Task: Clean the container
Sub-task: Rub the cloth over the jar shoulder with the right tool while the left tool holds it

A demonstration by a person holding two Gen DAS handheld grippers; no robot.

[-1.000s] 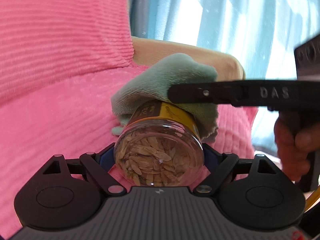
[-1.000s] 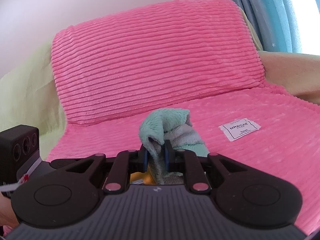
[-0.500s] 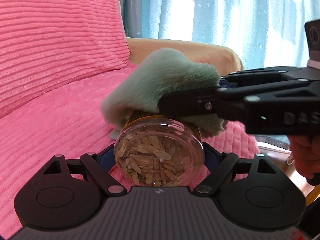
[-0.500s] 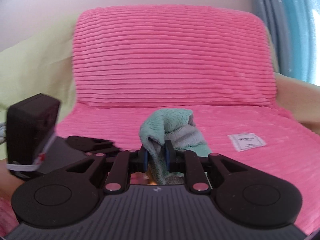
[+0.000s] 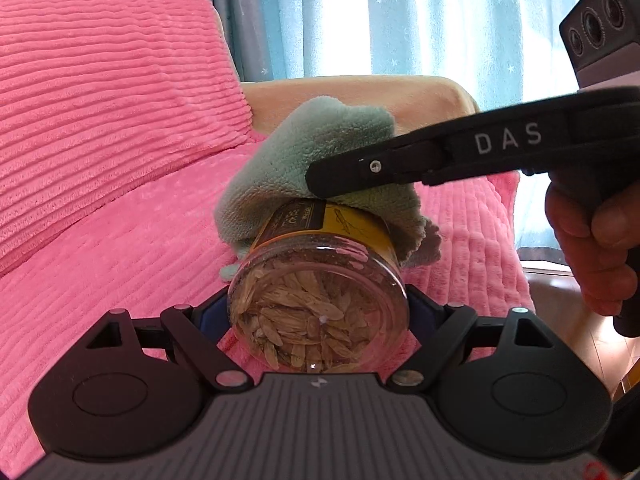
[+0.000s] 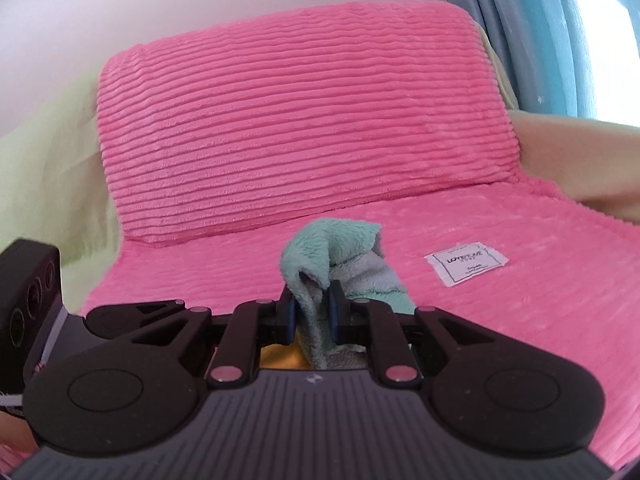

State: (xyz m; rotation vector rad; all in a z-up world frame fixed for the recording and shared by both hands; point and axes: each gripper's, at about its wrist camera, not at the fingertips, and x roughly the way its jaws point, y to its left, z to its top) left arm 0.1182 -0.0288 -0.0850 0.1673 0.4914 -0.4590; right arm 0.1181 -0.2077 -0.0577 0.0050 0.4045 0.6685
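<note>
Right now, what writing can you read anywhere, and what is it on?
"DAS": on the side of the right tongs.
White tag on the pink sofa cover: printed lines, too blurred to read.
Jar label: dark and yellow, print too small to read.

jar [image 5: 320, 316] in left claw [image 5: 318, 320], cloth [image 5: 316, 156] on top

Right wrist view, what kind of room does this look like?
Probably a living room or bedroom at home: a sofa with a pink ribbed cover, pale blue curtains over a bright window, and a plain wall behind.
</note>
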